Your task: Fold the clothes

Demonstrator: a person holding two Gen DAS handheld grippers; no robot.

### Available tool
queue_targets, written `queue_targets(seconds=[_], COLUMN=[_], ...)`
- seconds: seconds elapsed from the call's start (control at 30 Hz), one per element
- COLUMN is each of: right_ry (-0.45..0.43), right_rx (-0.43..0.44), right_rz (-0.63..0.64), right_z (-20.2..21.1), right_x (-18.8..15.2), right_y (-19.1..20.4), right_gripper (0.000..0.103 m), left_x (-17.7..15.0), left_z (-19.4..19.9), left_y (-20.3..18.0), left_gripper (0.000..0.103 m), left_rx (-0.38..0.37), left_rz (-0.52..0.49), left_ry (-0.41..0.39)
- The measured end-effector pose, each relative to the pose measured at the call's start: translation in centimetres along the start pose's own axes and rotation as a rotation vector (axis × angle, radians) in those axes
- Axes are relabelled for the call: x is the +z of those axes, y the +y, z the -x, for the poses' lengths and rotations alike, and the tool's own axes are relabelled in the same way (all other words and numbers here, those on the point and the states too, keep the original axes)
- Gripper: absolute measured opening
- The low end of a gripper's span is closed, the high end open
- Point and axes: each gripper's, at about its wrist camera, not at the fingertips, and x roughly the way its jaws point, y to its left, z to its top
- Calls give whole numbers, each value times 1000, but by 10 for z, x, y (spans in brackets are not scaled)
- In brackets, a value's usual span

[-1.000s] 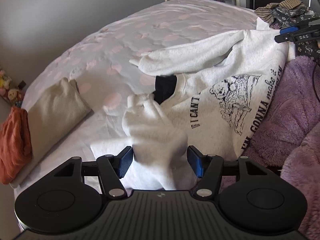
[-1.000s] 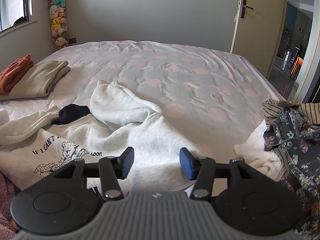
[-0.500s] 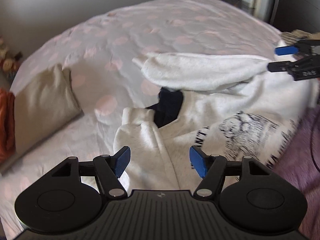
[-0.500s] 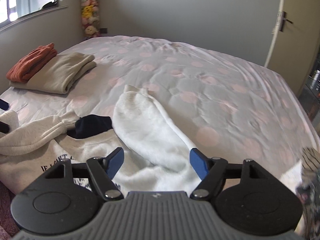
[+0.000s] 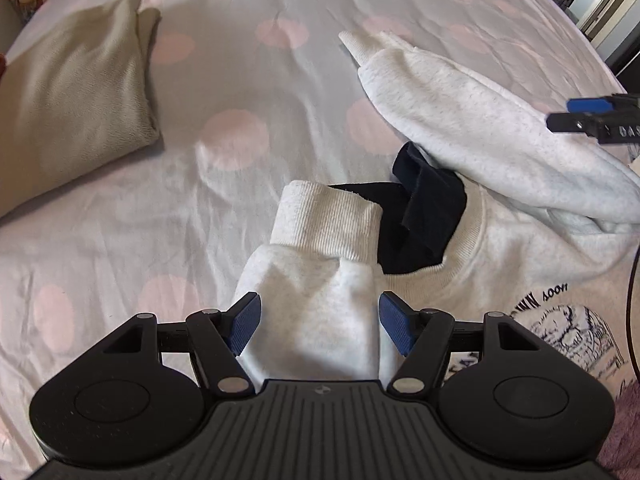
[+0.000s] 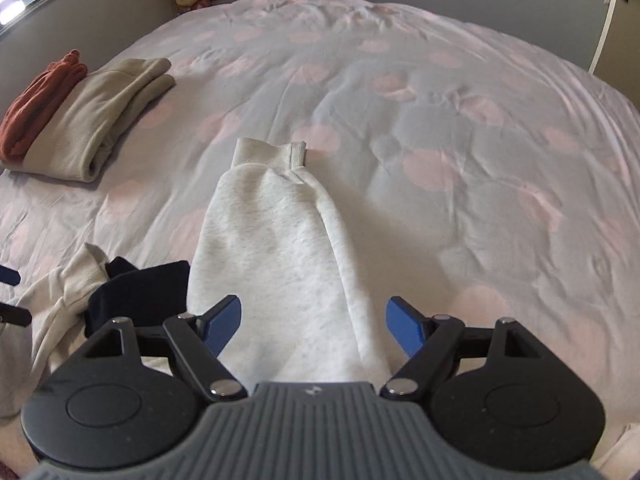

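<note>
Left claw (image 5: 320,322) wide over sweatshirt (image 5: 500,280) sleeve cuff (image 5: 326,224). Right claw (image 6: 314,326) just widened over far sleeve (image 6: 276,248), pads clear. Print reads "soon".

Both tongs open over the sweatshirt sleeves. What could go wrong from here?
1. Left tongs straddle the near sleeve loosely; closing now may pinch only the top layer, or bed sheet too.
2. The dark garment lies in the collar and could end up folded inside.
3. Right tongs sit far from the other sleeve's cuff, so that end may drag.
</note>
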Motion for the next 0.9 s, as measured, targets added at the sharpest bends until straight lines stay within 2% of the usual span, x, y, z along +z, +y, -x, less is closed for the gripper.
queue_targets(seconds=[0.2, 0.27, 0.3, 0.33, 0.37, 0.43, 0.47, 0.53, 0.63, 0.73, 0.9], right_ry=[62, 78, 88, 97, 100, 93, 80, 43, -29, -118, -255], right_rx=[4, 30, 47, 59, 61, 48, 34, 0, -60, -189, -380], right_rz=[-62, -110, -137, -159, -162, -137, -122, -103, -80, -34, -47], right_z=[-53, -65, -69, -71, -71, -67, -61, -47, -19, 18, 90], right_x=[22, 24, 24, 23, 23, 22, 22, 23, 28, 37, 58], right_y=[-15, -22, -24, -26, -26, -22, -21, -19, -21, -25, -59], right_gripper=[81, 72, 59, 45, 40, 16, 11, 10, 9, 8, 8], left_x=[6, 5, 4, 3, 2, -1, -2, -4, -6, -4, 6], left_z=[-35, -41, -43, -44, -45, -41, -38, -25, 4, 44, 134], left_y=[-13, -16, -16, -16, -14, -9, -6, -1, 11, 39, 98], left_gripper=[64, 64, 63, 54, 39, 28, 17, 11, 9, 8, 6], left_rx=[-51, -39, -28, -19, -10, -23, -40, -26, 27, 76, 202], left_rz=[0, 2, 3, 8, 17, 36, 47, 48, 60, 123, 256], left_ry=[52, 53, 49, 43, 36, 17, 5, -41, -136, -237, -467])
